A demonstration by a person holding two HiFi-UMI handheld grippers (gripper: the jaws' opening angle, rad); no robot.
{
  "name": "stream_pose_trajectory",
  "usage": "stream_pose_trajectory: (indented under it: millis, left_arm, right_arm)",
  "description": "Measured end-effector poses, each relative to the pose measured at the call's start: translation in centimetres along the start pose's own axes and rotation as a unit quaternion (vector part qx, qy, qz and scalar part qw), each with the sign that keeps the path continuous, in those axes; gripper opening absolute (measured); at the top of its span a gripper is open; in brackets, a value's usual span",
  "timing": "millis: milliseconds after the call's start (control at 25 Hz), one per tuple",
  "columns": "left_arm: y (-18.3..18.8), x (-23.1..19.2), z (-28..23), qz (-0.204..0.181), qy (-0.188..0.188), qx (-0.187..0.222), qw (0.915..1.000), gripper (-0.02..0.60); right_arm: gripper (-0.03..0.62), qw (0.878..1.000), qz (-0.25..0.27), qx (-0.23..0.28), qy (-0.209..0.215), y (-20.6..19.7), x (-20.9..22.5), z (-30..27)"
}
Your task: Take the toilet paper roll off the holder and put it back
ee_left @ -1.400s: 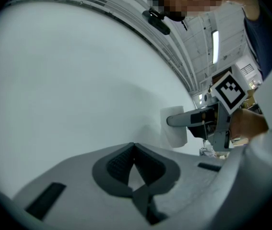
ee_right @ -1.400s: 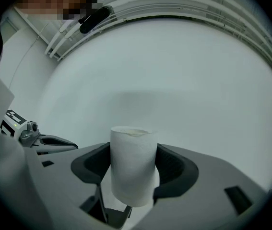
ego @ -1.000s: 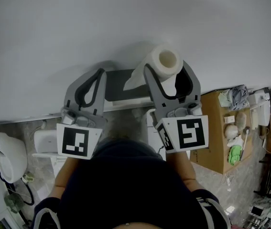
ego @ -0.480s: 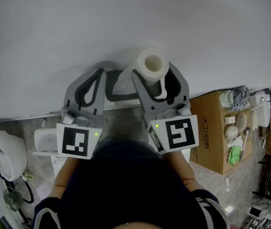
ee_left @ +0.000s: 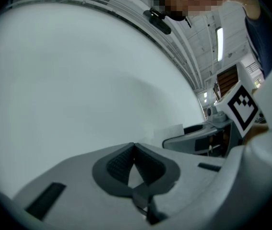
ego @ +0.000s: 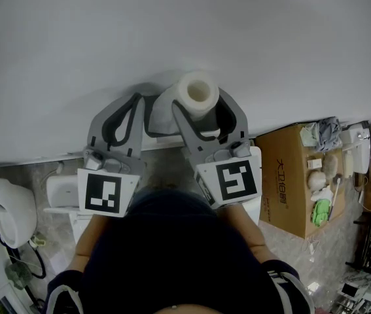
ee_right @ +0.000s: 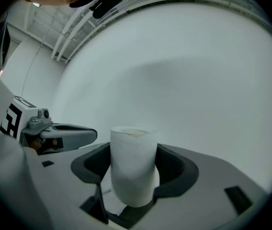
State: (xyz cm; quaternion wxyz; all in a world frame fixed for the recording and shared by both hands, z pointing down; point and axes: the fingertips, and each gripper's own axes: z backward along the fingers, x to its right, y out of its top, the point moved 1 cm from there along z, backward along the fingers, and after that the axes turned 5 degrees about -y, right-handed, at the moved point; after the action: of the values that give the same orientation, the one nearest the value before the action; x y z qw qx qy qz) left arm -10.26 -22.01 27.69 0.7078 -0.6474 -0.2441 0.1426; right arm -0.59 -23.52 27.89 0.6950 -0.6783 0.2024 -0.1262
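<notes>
Two square black-and-white markers are the clearest print here, one on each gripper's cube, facing up in the head view. The one cardboard box [ego: 291,195] by the floor at the right carries a line of dark characters, too small to read with certainty.

One toilet paper roll [ego: 197,91] is in view: white and fairly full, with a pale tan core tube whose open end faces the head camera. A loose sheet hangs from it on the left side. It is off the holder, clamped between the dark pads of the right gripper [ego: 205,104], close in front of the plain white wall [ego: 185,25]. In the right gripper view the roll [ee_right: 133,166] stands on end between the jaws of the right gripper [ee_right: 133,153], which press on its two sides.

The left gripper [ego: 137,99] is empty, just left of the roll. In its own view the left gripper [ee_left: 134,145] has its jaws drawn together, tips touching.

A dark bar of the holder [ego: 165,134] shows between the two grippers.
</notes>
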Motion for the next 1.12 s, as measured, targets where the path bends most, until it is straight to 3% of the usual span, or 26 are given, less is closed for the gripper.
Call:
stream_pose_trajectory:
  millis: [1120]
  left_arm:
    - [-0.1,0.7,-0.4,0.001,-0.006,-0.002,1.0000,-0.002]
  right_arm:
    - [0.298,0.999,-0.004,-0.037,0.013,-2.2,-0.3,-0.5]
